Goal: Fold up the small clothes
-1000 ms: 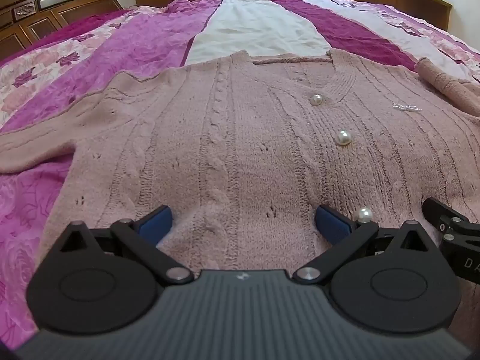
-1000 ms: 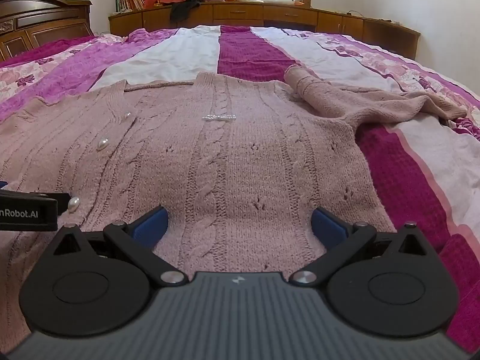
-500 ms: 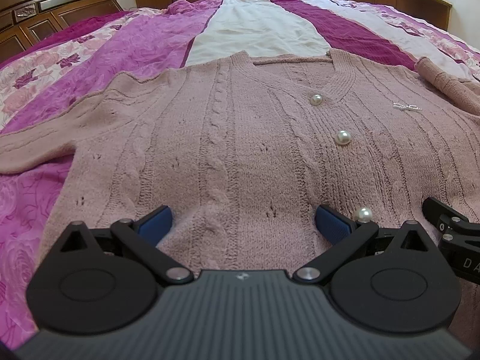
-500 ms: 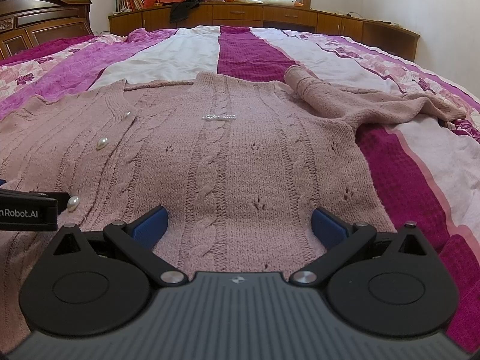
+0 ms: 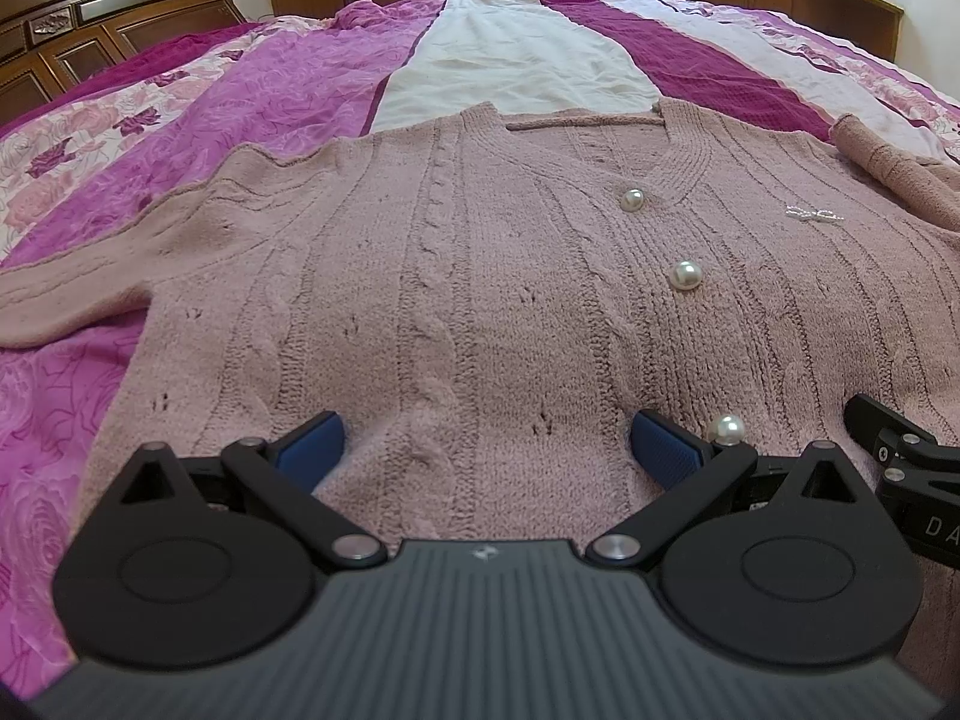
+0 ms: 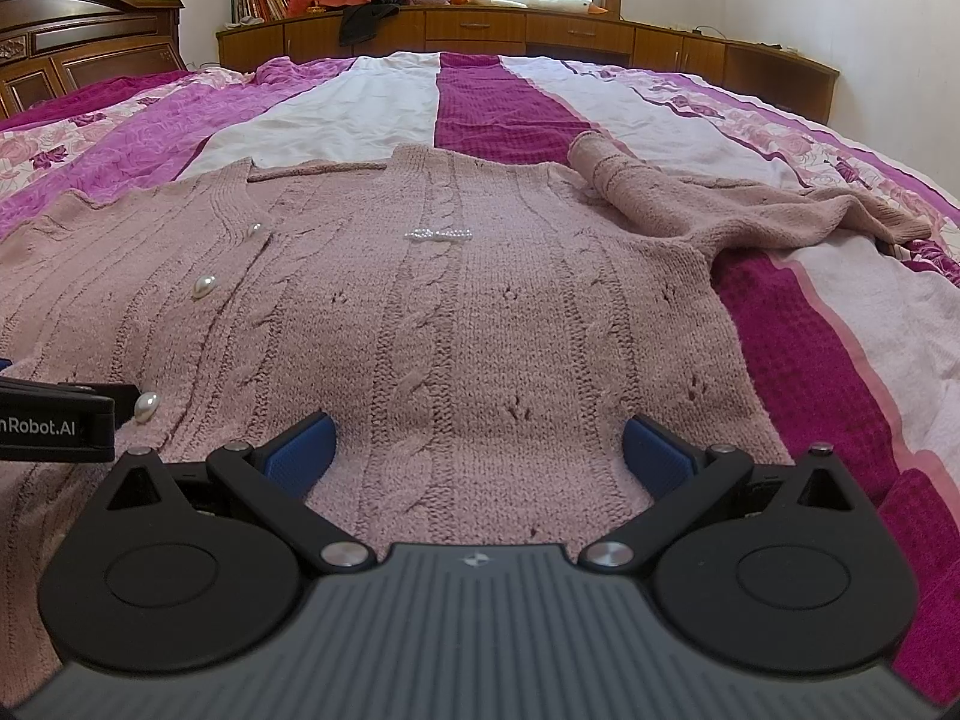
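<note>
Cardigan (image 5: 480,276) in pink knit is lying flat on the bed (image 5: 288,78), hem (the ribbed part) at its near edge. The left gripper (image 5: 486,450) and right gripper (image 6: 477,450) are hovering there, both spread wide, grasping nothing.

Cardigan (image 5: 480,300) hem hidden behind left gripper (image 5: 486,450) body; left sleeve (image 5: 66,300) cut off at frame edge. Book (image 6: 258,0) titles on far shelf too small to read.

Dusty-pink cable-knit cardigan (image 5: 480,300) with pearl-white buttons (image 5: 686,275) on magenta-white-floral striped bedspread (image 5: 516,54)
</note>
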`<act>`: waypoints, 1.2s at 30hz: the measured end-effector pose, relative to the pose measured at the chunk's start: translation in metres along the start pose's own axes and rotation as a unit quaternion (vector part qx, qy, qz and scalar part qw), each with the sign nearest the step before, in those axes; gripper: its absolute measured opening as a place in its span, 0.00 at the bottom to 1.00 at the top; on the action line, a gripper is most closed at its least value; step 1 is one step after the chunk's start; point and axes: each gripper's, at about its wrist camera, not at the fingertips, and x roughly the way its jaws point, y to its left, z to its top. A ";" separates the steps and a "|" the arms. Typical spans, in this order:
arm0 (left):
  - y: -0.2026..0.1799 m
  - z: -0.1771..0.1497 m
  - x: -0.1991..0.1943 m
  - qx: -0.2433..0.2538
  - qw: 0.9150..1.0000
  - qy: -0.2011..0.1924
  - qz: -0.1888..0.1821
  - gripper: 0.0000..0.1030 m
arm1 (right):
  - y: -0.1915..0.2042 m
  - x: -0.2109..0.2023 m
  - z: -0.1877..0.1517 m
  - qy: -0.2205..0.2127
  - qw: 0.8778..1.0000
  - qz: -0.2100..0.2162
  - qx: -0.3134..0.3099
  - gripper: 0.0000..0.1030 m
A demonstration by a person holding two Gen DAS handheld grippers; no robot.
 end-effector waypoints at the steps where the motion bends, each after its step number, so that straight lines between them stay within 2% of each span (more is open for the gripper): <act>1: 0.000 0.000 0.000 0.000 1.000 0.000 0.000 1.00 | 0.000 0.000 0.000 0.000 1.000 0.000 0.000 1.00; 13: 0.000 0.000 0.000 0.000 1.000 0.001 0.000 1.00 | 0.001 0.000 0.000 0.001 1.000 -0.001 -0.001 1.00; 27: 0.003 0.011 0.003 0.002 1.000 0.028 -0.011 1.00 | 0.003 0.003 0.006 0.019 1.000 -0.005 -0.005 1.00; 31: 0.003 0.012 0.003 0.003 0.999 0.031 -0.010 1.00 | 0.001 0.005 0.010 0.029 1.000 0.001 -0.008 1.00; 36: 0.002 0.016 0.004 0.005 0.999 0.041 -0.008 1.00 | -0.007 0.005 0.019 0.051 0.998 0.027 -0.011 1.00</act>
